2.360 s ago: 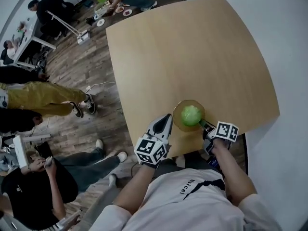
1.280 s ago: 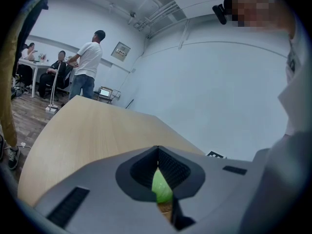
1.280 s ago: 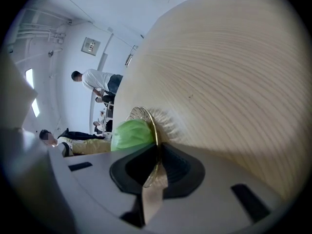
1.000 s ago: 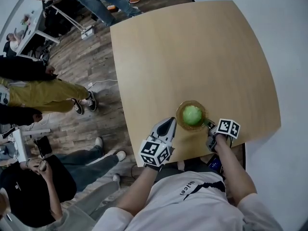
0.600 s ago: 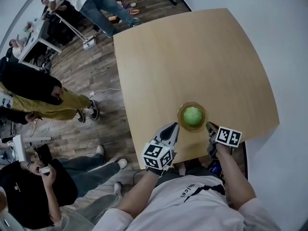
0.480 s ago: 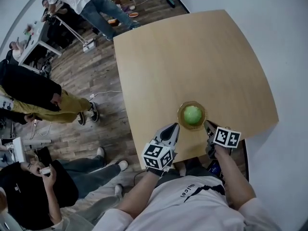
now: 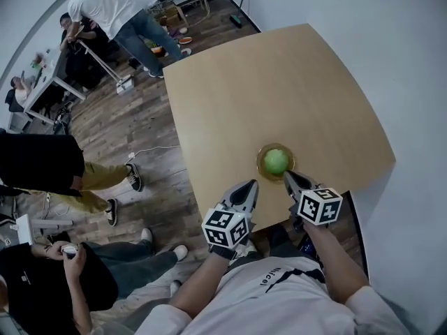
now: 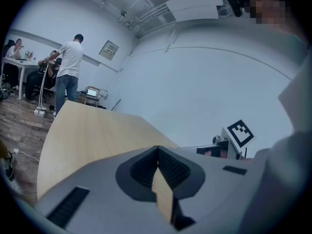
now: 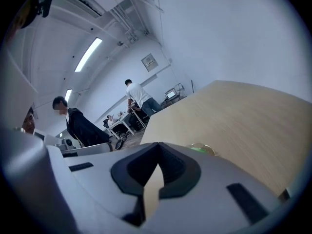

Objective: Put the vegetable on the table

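A round green vegetable lies in a shallow amber glass bowl near the front edge of the wooden table. My left gripper hovers at the table's front edge, just left of the bowl and clear of it, jaws shut on nothing. My right gripper points at the bowl's near right rim, also shut and empty. In the right gripper view the bowl's rim and a bit of green peek over the closed jaws. The left gripper view shows its jaws closed over bare table.
Several people stand and sit on the wood floor left of the table. A white wall runs along the table's right side. The right gripper's marker cube shows in the left gripper view.
My right gripper has shifted from the bowl's right side to its near right rim. The left gripper stays about where it was. People on the floor have walked on.
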`<state>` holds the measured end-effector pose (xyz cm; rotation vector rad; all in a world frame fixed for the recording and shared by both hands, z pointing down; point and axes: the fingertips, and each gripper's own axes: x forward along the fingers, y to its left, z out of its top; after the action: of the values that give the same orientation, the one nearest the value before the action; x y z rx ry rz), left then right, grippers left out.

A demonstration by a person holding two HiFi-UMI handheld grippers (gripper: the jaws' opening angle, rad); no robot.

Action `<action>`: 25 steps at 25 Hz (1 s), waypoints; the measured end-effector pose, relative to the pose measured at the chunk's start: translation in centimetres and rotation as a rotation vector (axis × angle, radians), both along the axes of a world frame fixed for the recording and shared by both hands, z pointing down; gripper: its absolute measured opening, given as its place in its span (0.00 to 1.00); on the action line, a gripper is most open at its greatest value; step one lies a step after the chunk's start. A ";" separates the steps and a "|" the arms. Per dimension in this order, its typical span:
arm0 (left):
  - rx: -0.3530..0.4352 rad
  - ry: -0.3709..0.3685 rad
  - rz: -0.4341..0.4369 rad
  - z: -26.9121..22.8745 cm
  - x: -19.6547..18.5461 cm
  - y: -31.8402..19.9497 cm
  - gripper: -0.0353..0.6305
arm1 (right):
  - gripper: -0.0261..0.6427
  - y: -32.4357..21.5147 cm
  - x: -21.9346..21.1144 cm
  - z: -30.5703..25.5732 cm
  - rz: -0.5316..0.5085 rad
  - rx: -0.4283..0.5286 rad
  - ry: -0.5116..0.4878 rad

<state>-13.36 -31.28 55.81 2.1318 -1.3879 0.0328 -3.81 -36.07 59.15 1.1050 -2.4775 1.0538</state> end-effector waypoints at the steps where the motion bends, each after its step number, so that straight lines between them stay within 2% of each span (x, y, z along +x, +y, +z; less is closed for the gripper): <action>1: 0.007 0.002 0.005 -0.3 -0.4 0.4 0.07 | 0.06 0.5 -0.4 -0.5 0.002 0.021 0.000; 11: 0.130 -0.037 0.040 -6.0 -1.1 2.6 0.07 | 0.06 3.7 -2.5 -7.9 0.013 0.227 0.004; 25: 0.191 -0.054 0.034 -8.2 -1.4 4.9 0.07 | 0.06 6.8 -2.9 -9.5 0.014 0.279 0.008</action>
<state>-14.71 -26.38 47.60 2.3266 -1.4361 -0.0299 -6.76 -29.24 49.68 1.1991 -2.6724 0.7184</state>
